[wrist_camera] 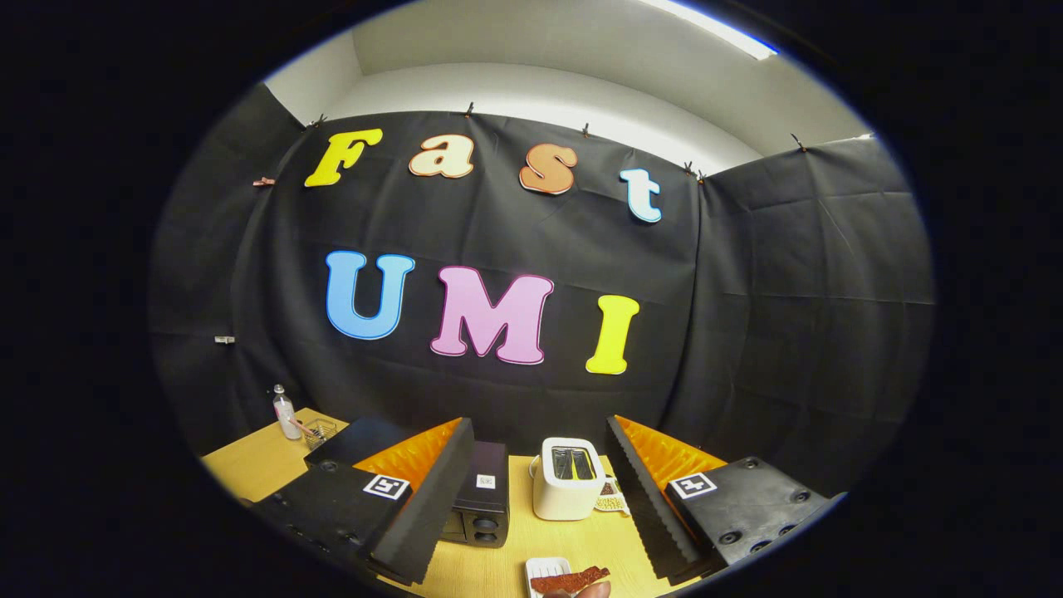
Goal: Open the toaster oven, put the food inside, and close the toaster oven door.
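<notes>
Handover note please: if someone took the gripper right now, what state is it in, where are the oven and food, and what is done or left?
Gripper: open, holding nothing, raised above the wooden table.
Black toaster oven: on the table beyond the left finger, partly hidden by it; door looks shut.
Food: brown piece on a small white tray, near edge, between the fingers.
White pop-up toaster: beside the oven.
Done: nothing yet.
Left: open door, load food, close door.

No wording or number was legible on any object. Square black-and-white coded markers (386,487) sat on both spread-apart fingers of the gripper (538,425). A small white coded sticker (486,481) sat on the black box-shaped toaster oven (492,511), too small to read.
</notes>
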`<action>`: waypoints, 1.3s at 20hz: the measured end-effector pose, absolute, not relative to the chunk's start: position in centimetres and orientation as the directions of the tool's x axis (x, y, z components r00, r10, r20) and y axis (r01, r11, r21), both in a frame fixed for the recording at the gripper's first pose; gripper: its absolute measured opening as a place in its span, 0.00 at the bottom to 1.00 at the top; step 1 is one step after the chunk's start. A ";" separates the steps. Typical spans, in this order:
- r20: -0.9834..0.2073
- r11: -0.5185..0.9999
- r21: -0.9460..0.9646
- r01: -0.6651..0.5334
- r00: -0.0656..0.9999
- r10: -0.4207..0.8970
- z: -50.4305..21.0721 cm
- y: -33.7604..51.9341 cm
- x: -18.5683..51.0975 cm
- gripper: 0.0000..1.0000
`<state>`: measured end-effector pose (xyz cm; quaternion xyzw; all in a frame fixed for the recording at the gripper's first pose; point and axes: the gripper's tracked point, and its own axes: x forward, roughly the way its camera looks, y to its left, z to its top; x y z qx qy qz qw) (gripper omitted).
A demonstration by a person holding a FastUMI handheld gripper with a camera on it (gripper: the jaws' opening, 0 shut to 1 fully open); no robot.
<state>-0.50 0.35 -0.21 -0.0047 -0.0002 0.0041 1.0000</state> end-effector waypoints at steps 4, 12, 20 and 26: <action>0.004 1.000 -0.018 -0.010 1.000 0.010 -0.2 0.6 -0.5 0.97; -0.006 0.999 0.013 -0.050 0.999 0.050 -1.0 4.7 -0.2 0.97; -0.019 0.990 0.088 -0.109 0.994 0.111 -3.9 11.9 1.9 0.97; -0.033 0.989 0.087 -0.117 0.992 0.120 -8.1 16.0 3.8 0.97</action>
